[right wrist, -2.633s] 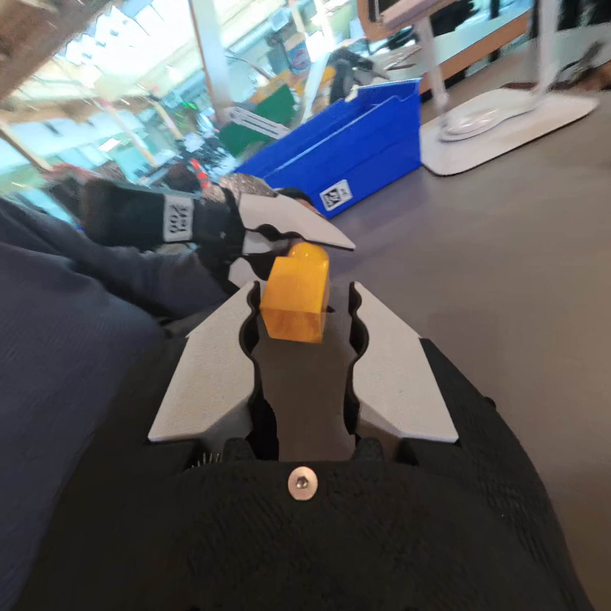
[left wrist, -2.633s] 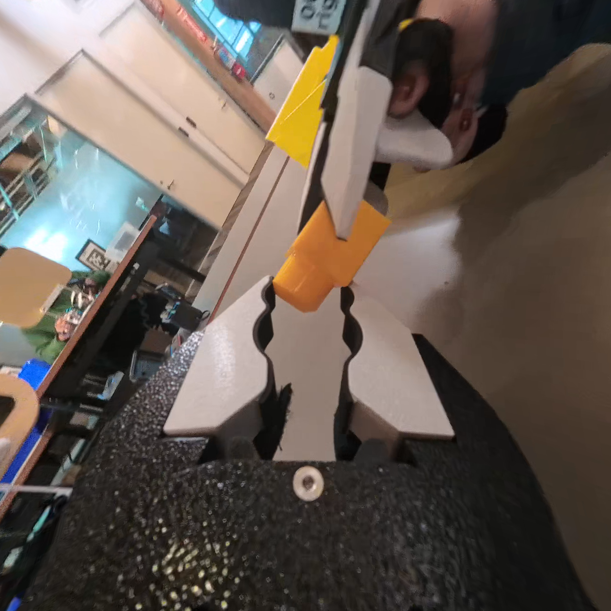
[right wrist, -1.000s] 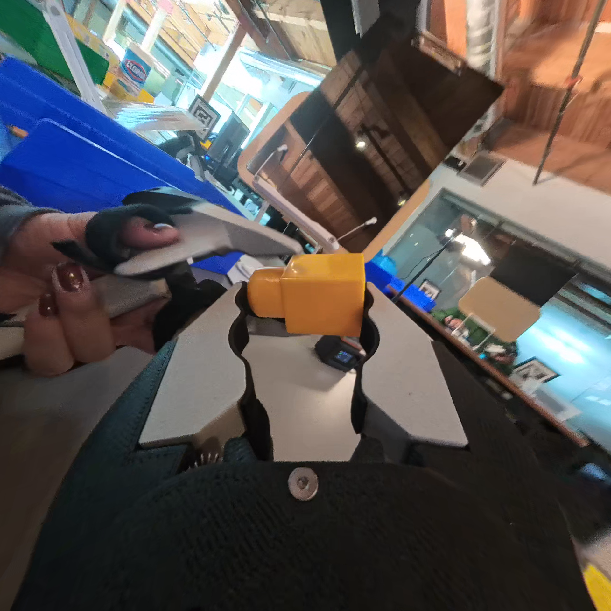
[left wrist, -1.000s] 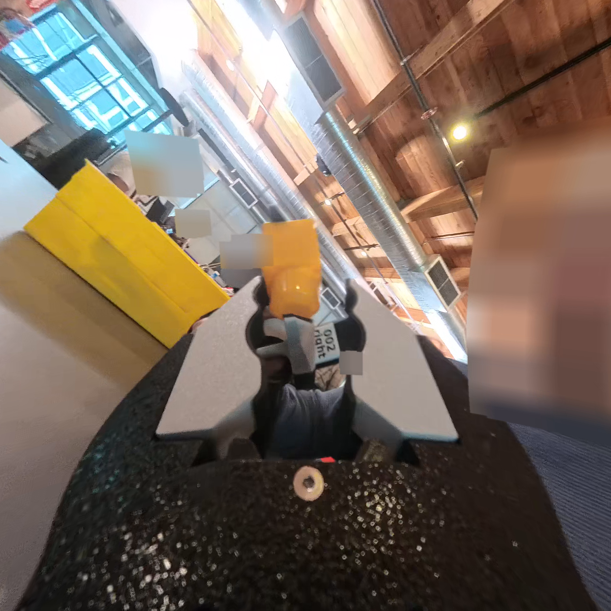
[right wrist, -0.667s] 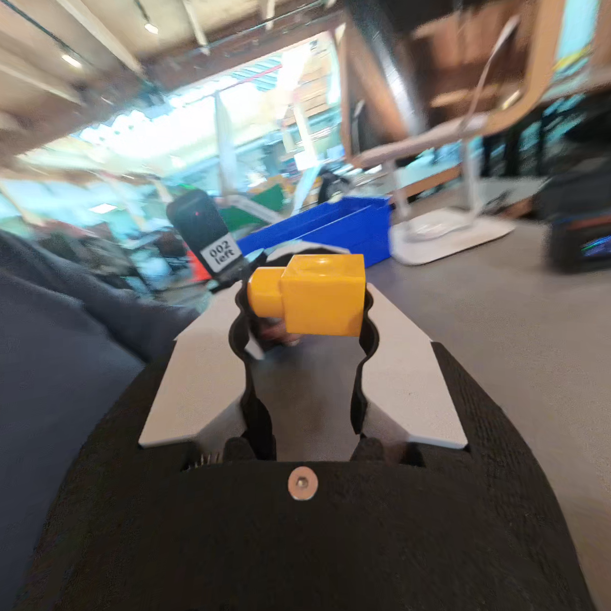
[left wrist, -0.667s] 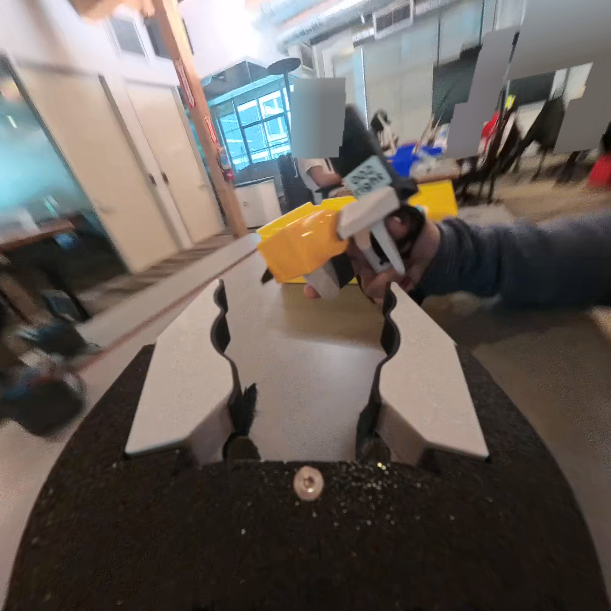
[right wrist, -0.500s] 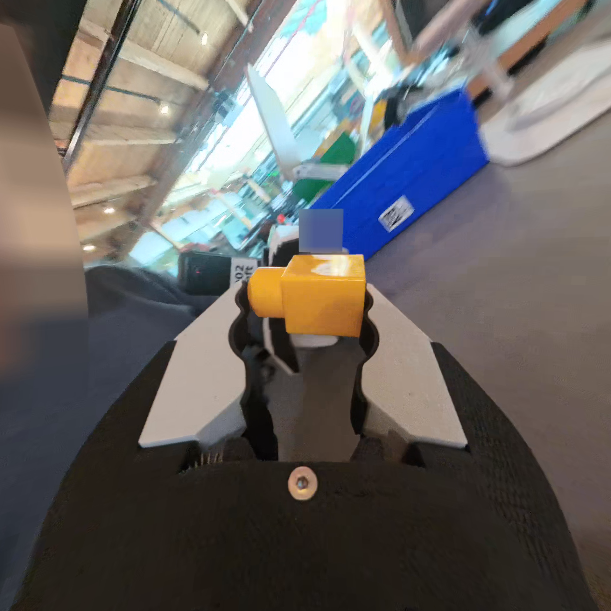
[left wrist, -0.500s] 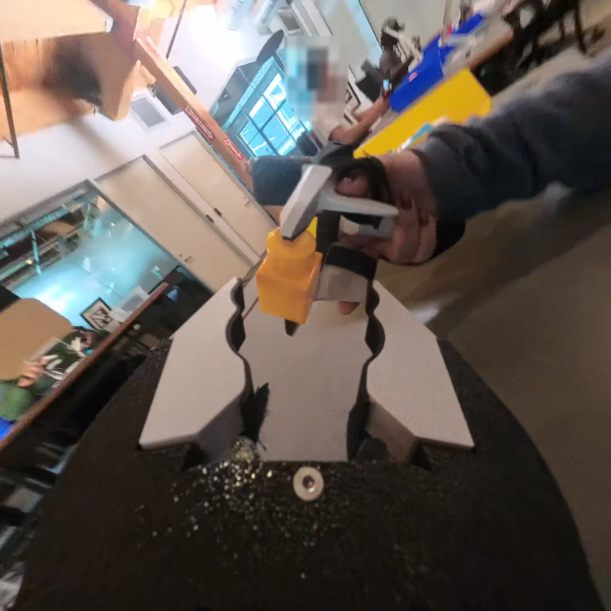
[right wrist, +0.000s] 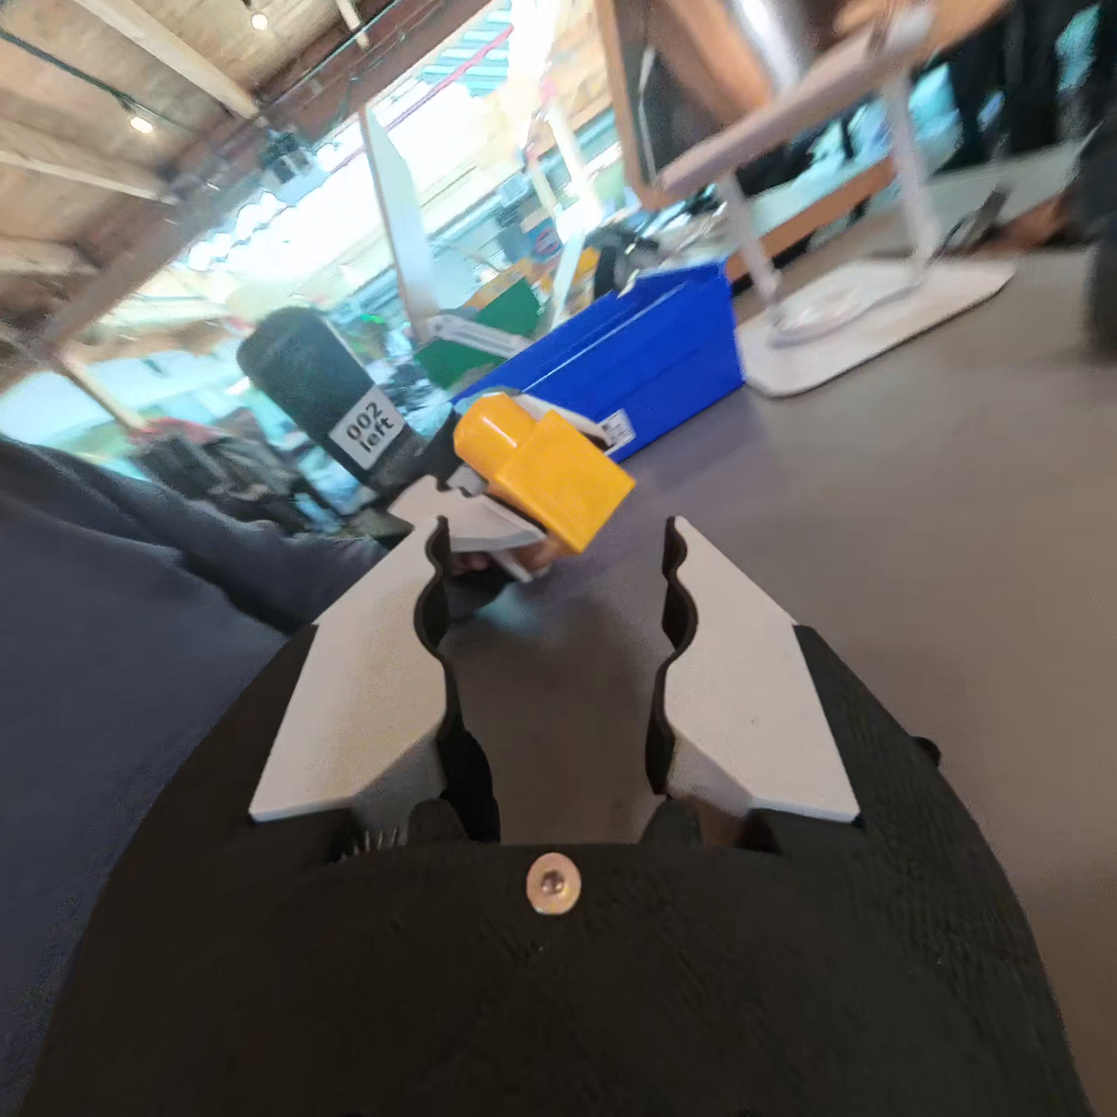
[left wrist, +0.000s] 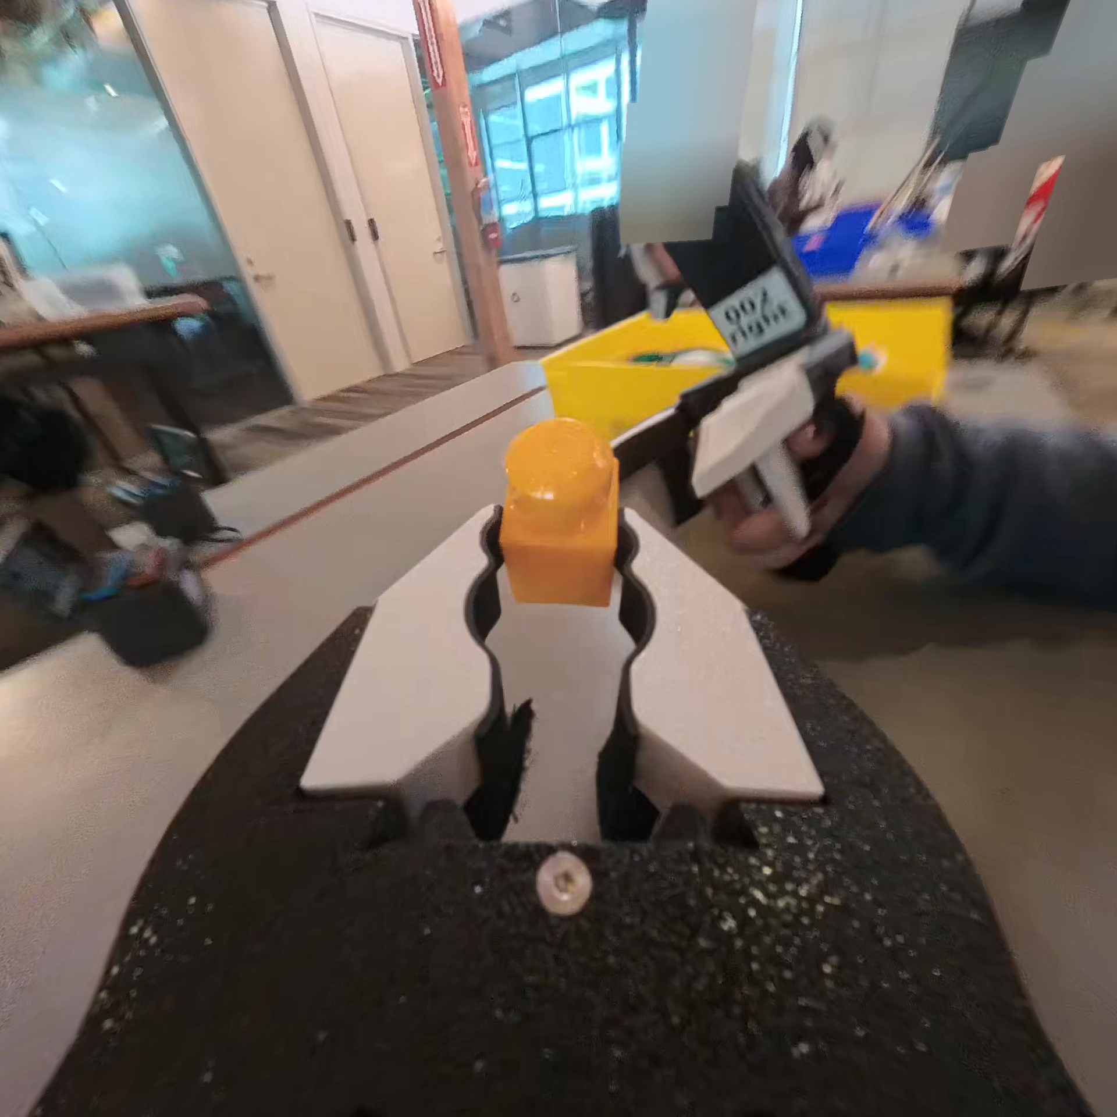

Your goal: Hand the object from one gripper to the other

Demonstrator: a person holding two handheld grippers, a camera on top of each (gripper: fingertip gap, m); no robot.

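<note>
My left gripper (left wrist: 559, 547) clenched the orange block (left wrist: 559, 526), stud pointing forward; my right gripper (right wrist: 553, 532) gaped empty just beside that block.

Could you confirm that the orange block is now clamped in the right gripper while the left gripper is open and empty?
Not quite: it is the reverse. The left wrist view shows the left gripper shut on the orange block; the right wrist view shows the right gripper open and empty.

The yellow bin (left wrist: 610, 387) (partly behind the right gripper (left wrist: 749, 435)) is blurred.
</note>
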